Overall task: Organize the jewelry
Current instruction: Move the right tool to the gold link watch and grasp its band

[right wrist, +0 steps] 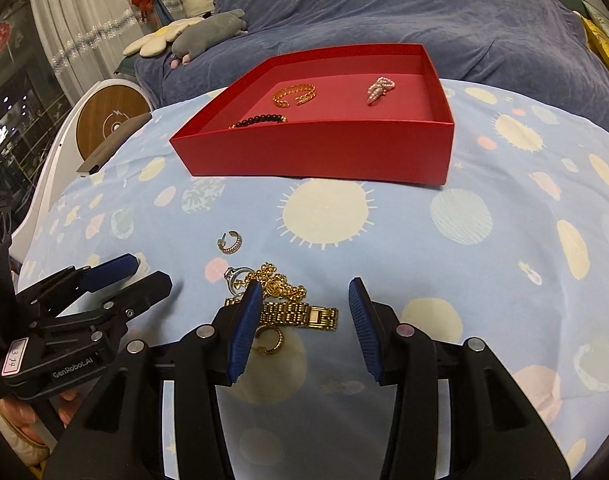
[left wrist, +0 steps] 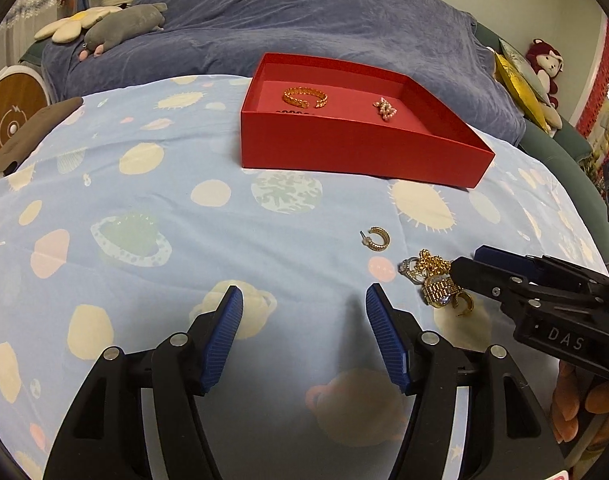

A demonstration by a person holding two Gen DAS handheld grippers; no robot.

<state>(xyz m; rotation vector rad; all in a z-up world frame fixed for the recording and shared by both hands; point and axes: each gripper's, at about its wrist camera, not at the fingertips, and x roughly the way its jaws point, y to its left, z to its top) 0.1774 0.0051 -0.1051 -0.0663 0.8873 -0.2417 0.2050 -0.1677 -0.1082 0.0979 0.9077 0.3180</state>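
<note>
A red box (left wrist: 356, 148) (right wrist: 316, 148) sits on the patterned sheet and holds a gold chain bracelet (left wrist: 305, 97) (right wrist: 295, 94), a pearl piece (left wrist: 385, 109) (right wrist: 379, 89) and a black bead bracelet (right wrist: 260, 120). A gold hoop earring (left wrist: 377, 240) (right wrist: 231, 243) lies loose in front of the box. A pile of gold jewelry (left wrist: 436, 278) (right wrist: 288, 304) with a watch band, a chain, a silver ring and another hoop lies nearby. My right gripper (right wrist: 304, 316) (left wrist: 470, 266) is open over the pile. My left gripper (left wrist: 304, 312) (right wrist: 144, 270) is open and empty, left of the pile.
A blue blanket (left wrist: 304, 20) lies behind the box. Plush toys (left wrist: 120, 28) and a flower cushion (left wrist: 76, 22) sit at the back left. A round wooden-topped white object (right wrist: 104, 120) stands at the left edge, with a dark flat object (left wrist: 32, 132) on the sheet beside it.
</note>
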